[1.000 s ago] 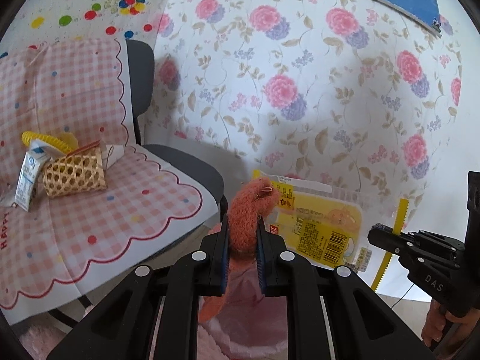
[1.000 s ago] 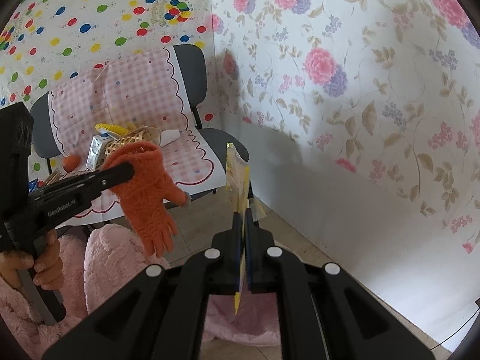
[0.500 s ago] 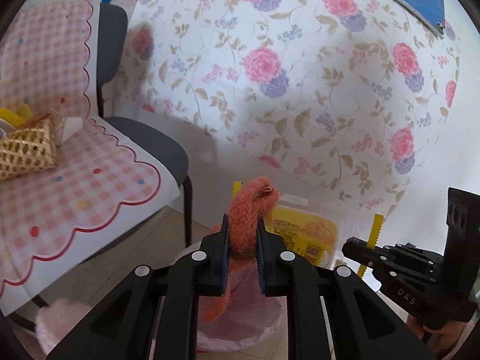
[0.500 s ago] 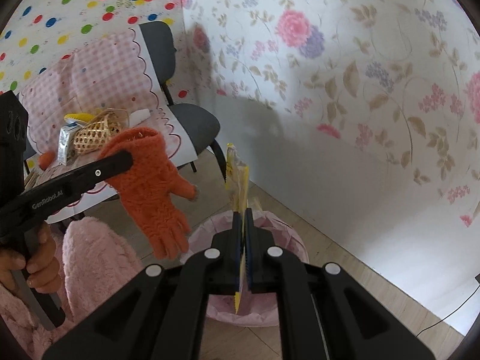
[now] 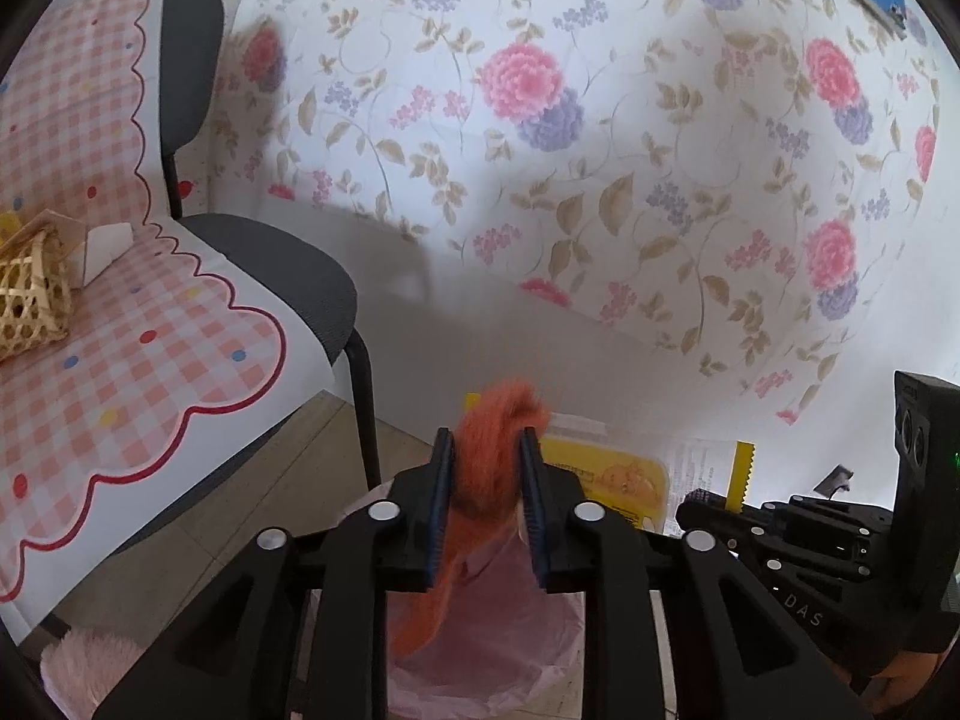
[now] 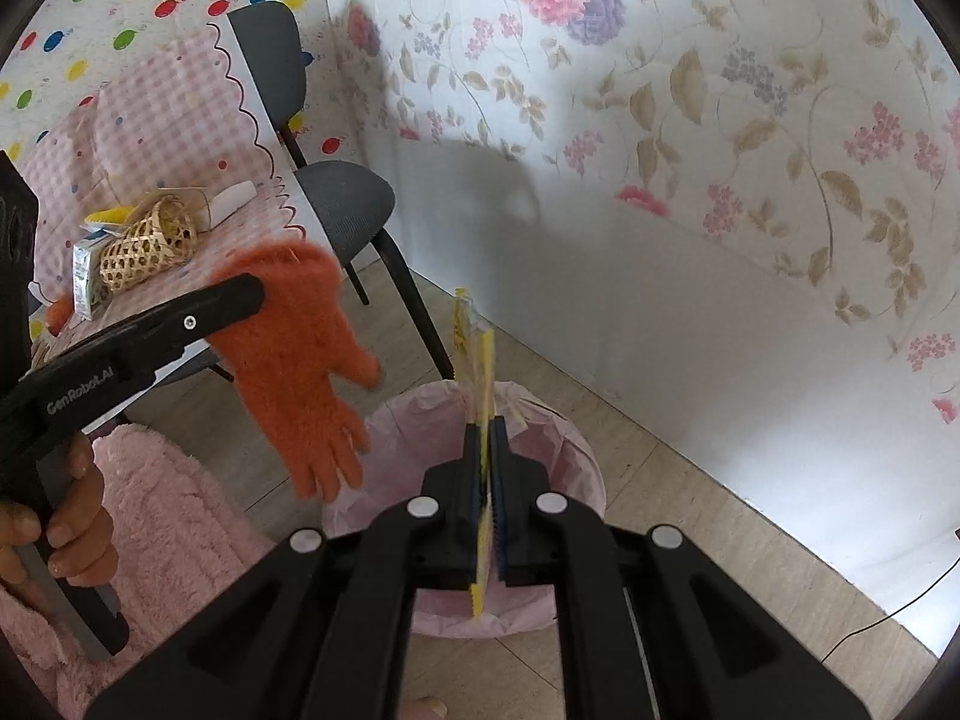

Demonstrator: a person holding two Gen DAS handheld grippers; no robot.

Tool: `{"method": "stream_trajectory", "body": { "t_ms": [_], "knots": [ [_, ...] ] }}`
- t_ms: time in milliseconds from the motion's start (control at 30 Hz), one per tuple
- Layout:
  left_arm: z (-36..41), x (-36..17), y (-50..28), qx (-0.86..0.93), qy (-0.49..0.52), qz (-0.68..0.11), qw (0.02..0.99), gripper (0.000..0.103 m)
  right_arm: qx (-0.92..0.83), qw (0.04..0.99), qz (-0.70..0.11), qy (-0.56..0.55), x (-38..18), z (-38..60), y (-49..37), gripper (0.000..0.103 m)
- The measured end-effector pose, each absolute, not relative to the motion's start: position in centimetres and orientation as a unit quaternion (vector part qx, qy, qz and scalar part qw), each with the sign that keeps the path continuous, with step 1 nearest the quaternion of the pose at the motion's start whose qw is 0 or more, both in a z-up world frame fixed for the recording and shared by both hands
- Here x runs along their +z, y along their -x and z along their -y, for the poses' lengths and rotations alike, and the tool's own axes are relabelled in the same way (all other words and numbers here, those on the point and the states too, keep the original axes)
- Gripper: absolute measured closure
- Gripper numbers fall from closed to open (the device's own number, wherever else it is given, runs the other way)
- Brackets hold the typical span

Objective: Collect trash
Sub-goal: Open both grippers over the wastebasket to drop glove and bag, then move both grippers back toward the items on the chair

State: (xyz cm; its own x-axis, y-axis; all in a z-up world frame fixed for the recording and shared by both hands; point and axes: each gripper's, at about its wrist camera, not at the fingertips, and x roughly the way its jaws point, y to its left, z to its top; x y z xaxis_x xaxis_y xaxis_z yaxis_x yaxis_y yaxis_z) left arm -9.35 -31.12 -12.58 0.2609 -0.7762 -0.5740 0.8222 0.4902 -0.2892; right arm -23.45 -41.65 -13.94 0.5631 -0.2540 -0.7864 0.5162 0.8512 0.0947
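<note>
My left gripper (image 5: 485, 450) is shut on an orange knit glove (image 5: 480, 480), which hangs from it above the near rim of a bin lined with a pink bag (image 5: 498, 654). In the right wrist view the glove (image 6: 300, 354) dangles left of the bin (image 6: 420, 438). My right gripper (image 6: 487, 438) is shut on a flat yellow snack wrapper (image 6: 477, 360), held upright over the bin's opening. The wrapper also shows in the left wrist view (image 5: 606, 480), right of the glove.
A grey chair (image 6: 342, 198) with a pink checked cloth (image 5: 120, 360) stands left, holding a woven basket (image 6: 147, 243), a small carton (image 6: 84, 276) and other litter. A floral wall (image 5: 600, 150) is close behind the bin. A pink fluffy rug (image 6: 156, 510) lies at lower left.
Both grippers have moved down and toward the bin with their loads; the bin now sits under them. The chair has slid to the left of both views.
</note>
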Motion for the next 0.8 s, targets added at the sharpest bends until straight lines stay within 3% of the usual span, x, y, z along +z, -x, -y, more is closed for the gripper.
{"method": "stream_trajectory", "body": {
  "t_ms": [133, 200, 267, 300, 333, 800],
  "knots": [
    [31.9, -12.6, 8.6, -0.498, -0.036, -0.341, 0.796, 0.070, -0.221, 0.867, -0.414, -0.165, -14.4, 41.9, 22.8, 0.099],
    [31.9, -12.5, 8.4, -0.494, -0.035, -0.339, 0.800, 0.062, -0.222, 0.865, -0.418, -0.164, -14.6, 42.0, 22.4, 0.096],
    [31.5, -12.1, 8.3, -0.490, -0.033, -0.333, 0.805, 0.055, -0.221, 0.864, -0.422, -0.164, -14.8, 42.1, 22.0, 0.080],
    [31.3, -11.9, 8.3, -0.488, -0.034, -0.329, 0.808, 0.053, -0.222, 0.864, -0.420, -0.164, -14.7, 42.1, 21.9, 0.064],
    [30.9, -11.6, 8.2, -0.484, -0.035, -0.325, 0.812, 0.052, -0.221, 0.866, -0.417, -0.162, -14.5, 41.9, 21.8, 0.061],
    [22.9, -6.8, 5.5, -0.403, -0.021, -0.294, 0.866, 0.051, -0.196, 0.919, -0.320, -0.118, -7.0, 39.6, 19.3, 0.061]
  ]
}}
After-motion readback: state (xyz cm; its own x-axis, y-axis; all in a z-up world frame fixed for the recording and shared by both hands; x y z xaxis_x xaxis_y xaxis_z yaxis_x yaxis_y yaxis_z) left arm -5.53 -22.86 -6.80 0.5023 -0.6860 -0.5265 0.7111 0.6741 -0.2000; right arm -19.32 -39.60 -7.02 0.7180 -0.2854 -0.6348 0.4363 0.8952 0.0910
